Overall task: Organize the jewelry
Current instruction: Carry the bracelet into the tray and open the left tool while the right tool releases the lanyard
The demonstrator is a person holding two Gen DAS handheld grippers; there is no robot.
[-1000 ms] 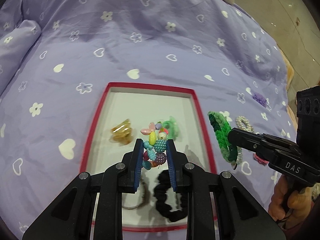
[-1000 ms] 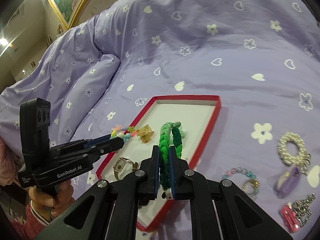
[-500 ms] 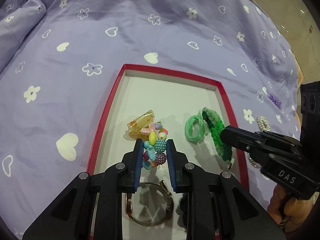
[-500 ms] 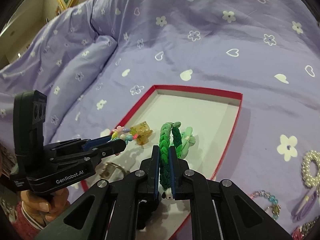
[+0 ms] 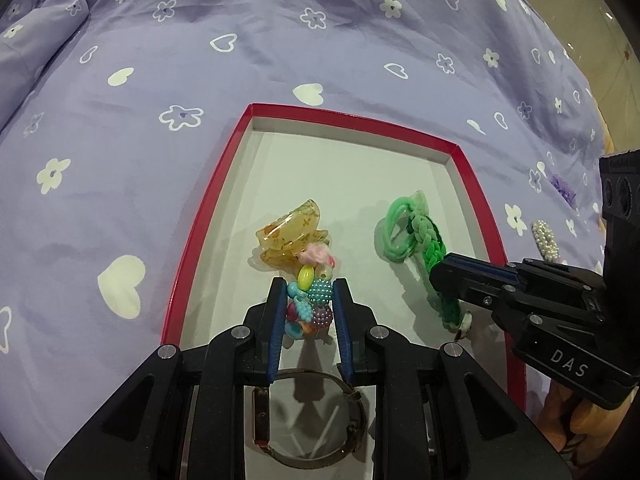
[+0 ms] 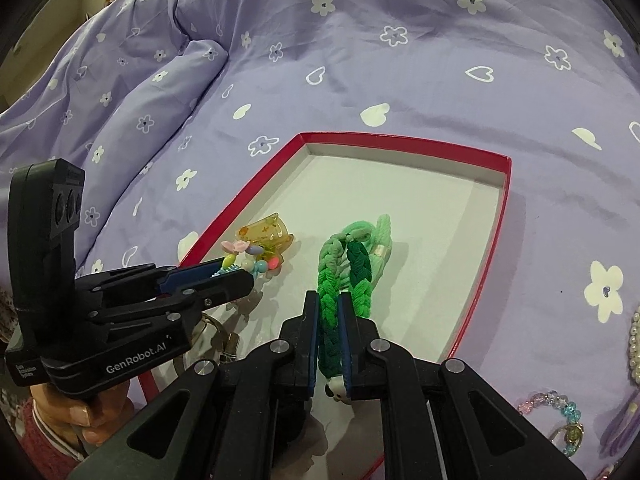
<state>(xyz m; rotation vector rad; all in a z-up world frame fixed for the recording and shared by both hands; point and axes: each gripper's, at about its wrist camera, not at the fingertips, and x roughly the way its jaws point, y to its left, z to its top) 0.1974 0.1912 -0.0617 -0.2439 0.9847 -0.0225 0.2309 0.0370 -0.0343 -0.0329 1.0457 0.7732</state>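
Note:
A red-rimmed white tray (image 5: 208, 216) (image 6: 490, 276) lies on the purple bedspread. My left gripper (image 5: 307, 286) is shut on a colourful beaded bracelet (image 5: 314, 294) and holds it over the tray beside an amber hair claw (image 5: 290, 236) (image 6: 266, 232). My right gripper (image 6: 329, 300) is shut on a green braided hair tie (image 6: 332, 280) (image 5: 430, 242), low over the tray next to a light green hair tie (image 5: 396, 224) (image 6: 380, 236). A metal watch (image 5: 316, 420) lies in the tray under the left gripper.
On the bedspread right of the tray lie a pearl hair tie (image 6: 634, 344) (image 5: 545, 236), a pastel bead bracelet (image 6: 554, 412) and a purple piece (image 5: 562, 188). A folded quilt ridge (image 6: 160, 84) rises at the left.
Both grippers have moved forward and lower over the tray with their items still held. The green braid now sits beside the light green hair tie; the beads near the amber claw.

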